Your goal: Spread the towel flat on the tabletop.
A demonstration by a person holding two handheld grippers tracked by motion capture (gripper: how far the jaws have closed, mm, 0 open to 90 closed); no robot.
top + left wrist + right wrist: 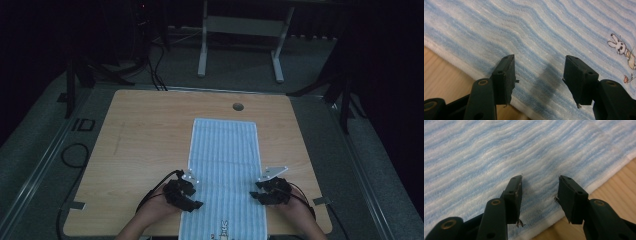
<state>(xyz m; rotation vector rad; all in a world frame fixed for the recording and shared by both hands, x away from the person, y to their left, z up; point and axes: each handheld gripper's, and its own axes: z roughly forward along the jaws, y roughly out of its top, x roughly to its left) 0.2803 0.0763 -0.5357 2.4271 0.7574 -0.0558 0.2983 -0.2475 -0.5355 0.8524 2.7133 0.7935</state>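
A blue-striped towel [225,170] lies flat along the wooden bench [145,140]. The left hand-held gripper [539,72] and right hand-held gripper [540,192] stand spread over its long edges, pinching nothing. The left gripper view reveals a rabbit print [620,47].

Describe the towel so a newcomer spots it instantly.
On the wooden table, look down the middle toward the near edge. The towel lies flat there as a long strip, pale blue and white striped, with a small rabbit print near its near end.
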